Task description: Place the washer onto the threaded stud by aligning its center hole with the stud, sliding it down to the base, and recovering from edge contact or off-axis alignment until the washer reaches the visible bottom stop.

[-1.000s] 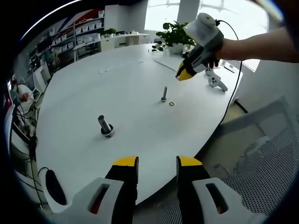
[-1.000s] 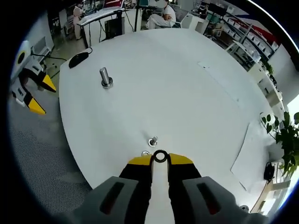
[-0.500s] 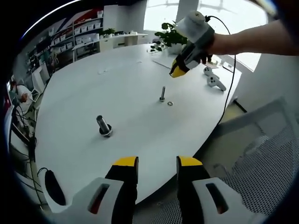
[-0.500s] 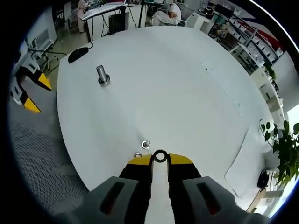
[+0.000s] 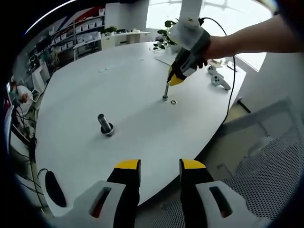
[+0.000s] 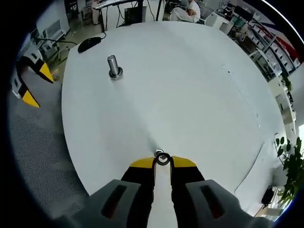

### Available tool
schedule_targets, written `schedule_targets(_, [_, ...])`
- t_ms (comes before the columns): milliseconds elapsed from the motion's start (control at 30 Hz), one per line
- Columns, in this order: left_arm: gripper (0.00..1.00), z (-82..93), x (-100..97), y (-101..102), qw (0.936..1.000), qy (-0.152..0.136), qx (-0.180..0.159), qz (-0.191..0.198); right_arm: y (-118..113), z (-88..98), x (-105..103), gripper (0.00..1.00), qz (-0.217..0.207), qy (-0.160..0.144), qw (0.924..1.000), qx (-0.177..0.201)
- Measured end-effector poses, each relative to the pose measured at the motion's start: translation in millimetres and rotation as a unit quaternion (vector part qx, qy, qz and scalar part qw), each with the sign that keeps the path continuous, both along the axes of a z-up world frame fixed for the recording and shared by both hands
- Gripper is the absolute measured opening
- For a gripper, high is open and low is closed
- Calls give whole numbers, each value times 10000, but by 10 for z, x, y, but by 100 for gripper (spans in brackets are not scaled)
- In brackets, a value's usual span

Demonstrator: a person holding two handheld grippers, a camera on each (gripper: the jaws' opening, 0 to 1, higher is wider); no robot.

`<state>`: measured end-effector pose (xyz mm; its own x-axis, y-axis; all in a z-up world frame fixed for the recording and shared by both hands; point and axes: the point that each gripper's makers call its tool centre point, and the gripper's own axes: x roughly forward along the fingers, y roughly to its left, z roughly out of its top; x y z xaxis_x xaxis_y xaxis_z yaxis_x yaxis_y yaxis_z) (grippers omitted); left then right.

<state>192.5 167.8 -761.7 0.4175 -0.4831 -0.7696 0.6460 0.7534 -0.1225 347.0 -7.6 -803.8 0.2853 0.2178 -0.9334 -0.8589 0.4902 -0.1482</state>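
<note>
Steel washer (image 6: 163, 159), pinched at the tips of the right gripper (image 6: 163, 161) directly over the threaded stud (image 5: 166, 91), could catch its rim on the stud top and tilt off-axis, while the left gripper (image 5: 159, 165) idles half-open at six o'clock.

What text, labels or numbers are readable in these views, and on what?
None readable.
Shelf bins in the left gripper view: any labels too small and blurred to read.
Red and blue wall banner in the right gripper view: no lettering legible.
Washer, stud, right gripper: no markings visible.
</note>
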Motion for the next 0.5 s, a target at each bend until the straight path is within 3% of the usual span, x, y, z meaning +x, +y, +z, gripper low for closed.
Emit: schedule_targets(500, [31,-22,5,36,10000,15,79,37,-27,-143,54,13,101,149,9998,-109])
